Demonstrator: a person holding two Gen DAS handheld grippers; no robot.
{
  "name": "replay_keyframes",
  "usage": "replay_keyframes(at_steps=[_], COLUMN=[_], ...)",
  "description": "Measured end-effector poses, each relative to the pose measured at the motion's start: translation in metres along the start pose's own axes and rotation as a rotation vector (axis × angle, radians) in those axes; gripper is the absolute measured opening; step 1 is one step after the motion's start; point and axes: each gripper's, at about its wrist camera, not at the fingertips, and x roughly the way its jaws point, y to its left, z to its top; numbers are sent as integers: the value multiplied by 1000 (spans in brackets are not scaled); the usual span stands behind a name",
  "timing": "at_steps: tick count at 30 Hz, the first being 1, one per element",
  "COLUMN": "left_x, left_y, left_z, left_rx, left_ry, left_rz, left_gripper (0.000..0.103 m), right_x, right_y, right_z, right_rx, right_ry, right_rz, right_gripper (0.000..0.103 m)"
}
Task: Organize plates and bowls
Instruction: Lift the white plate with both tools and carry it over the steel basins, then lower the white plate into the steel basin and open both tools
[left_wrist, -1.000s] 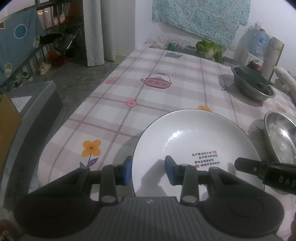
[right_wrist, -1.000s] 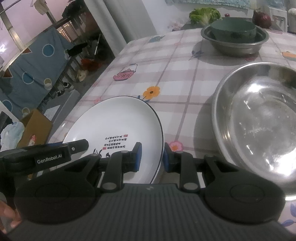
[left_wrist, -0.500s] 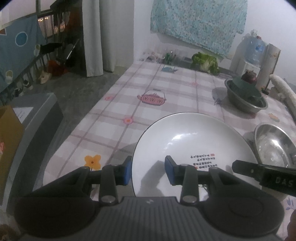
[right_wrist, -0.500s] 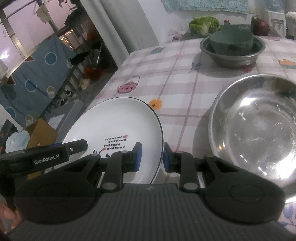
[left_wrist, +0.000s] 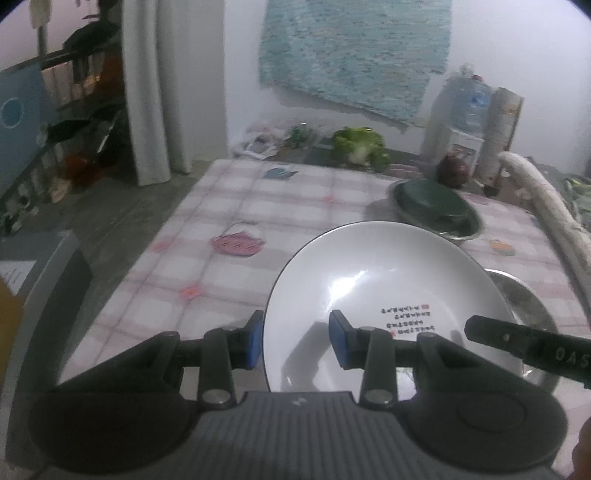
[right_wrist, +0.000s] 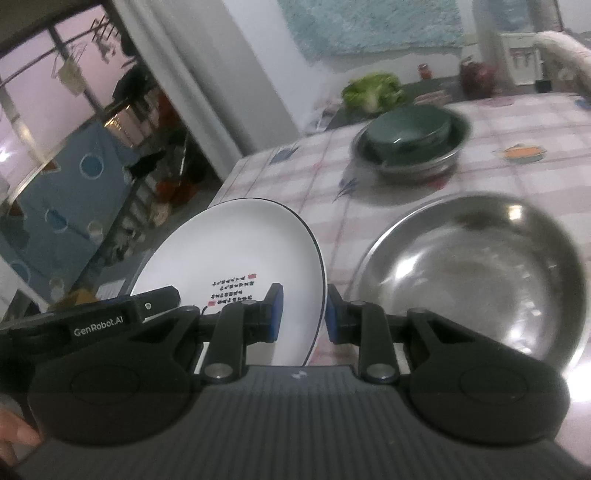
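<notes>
Between the blue fingers of both grippers sits one white plate (left_wrist: 384, 295), lifted clear of the checked table (left_wrist: 258, 206) and tilted. The left gripper (left_wrist: 295, 345) straddles the plate's left rim with its fingers spread fairly wide, one pad outside the rim and one over the plate's face; whether they actually pinch it is hard to tell in this blurred view. The right gripper (right_wrist: 302, 317) has its fingers closed narrowly on the opposite rim, which looks like the firmer hold. Two holds probably keep the smooth, broad plate level and stop it swinging. Just right of the right fingers lies an empty steel bowl (right_wrist: 476, 280) on the table; farther ahead a green bowl (right_wrist: 410, 133) rests inside a steel basin (right_wrist: 443, 162), a likely stacking spot.
</notes>
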Motion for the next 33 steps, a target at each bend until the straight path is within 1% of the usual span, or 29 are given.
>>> replay_keyframes(at_steps=[4, 9, 13, 16, 20, 26, 29, 30, 32, 33], left_x=[8, 22, 33, 41, 47, 57, 57, 57, 55, 54], left_y=[-31, -70, -92, -104, -114, -121, -126, -128, -133, -135], left_z=[7, 7, 4, 2, 0, -5, -8, -8, -8, -9], left_rx=[35, 83, 110, 123, 139, 151, 181, 188, 196, 205], left_ry=[-4, 16, 44, 62, 80, 116, 101, 97, 95, 89], left_rz=[-46, -99, -124, -134, -139, -146, -138, -150, -180, -178], left_gripper=[38, 38, 38, 38, 38, 37, 35, 32, 32, 32], right_x=[-17, -33, -42, -44, -44, -43, -43, -42, -41, -40], right_y=[-26, -65, -91, -103, -116, -122, -125, -125, -125, -128], right_z=[3, 4, 4, 1, -1, -1, -2, -2, -2, -2], right_rx=[34, 87, 115, 124, 132, 131, 122, 113, 102, 106], right_ry=[-32, -48, -53, -49, -40, -23, -21, -21, -16, -14], right_rz=[-39, -99, -140, -160, -179, -205, -220, -233, -261, -266], right_gripper=[23, 24, 23, 23, 23, 23, 23, 23, 25, 25])
